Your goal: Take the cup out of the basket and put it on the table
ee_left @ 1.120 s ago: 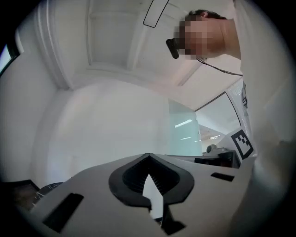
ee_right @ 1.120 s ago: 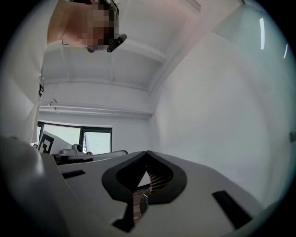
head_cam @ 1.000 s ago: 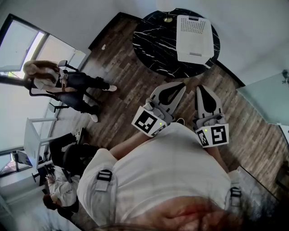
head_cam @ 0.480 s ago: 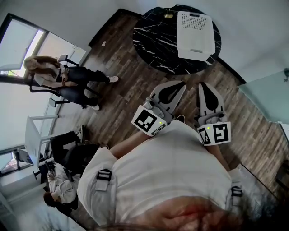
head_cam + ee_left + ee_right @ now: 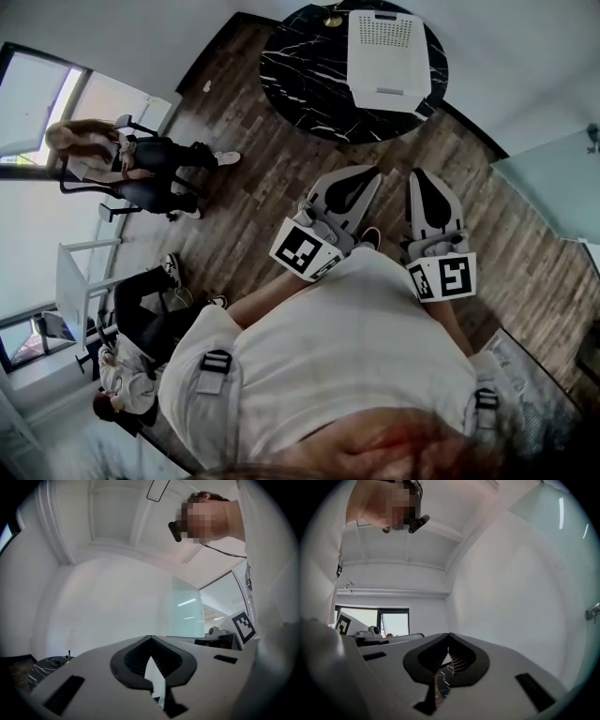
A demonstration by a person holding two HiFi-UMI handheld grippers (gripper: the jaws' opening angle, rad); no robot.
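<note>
Both jaws closed, empty, basket (image 5: 389, 52) well ahead

Round black marble table (image 5: 309, 84), white basket (image 5: 387, 47) on top

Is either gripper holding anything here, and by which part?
Nothing is held. The left gripper and right gripper both have jaws together, empty; the basket sits untouched on the table ahead.

Holding left gripper (image 5: 375, 173) and right gripper (image 5: 418, 175) side by side before the chest, pointed forward, jaws of each pressed together, nothing between.
</note>
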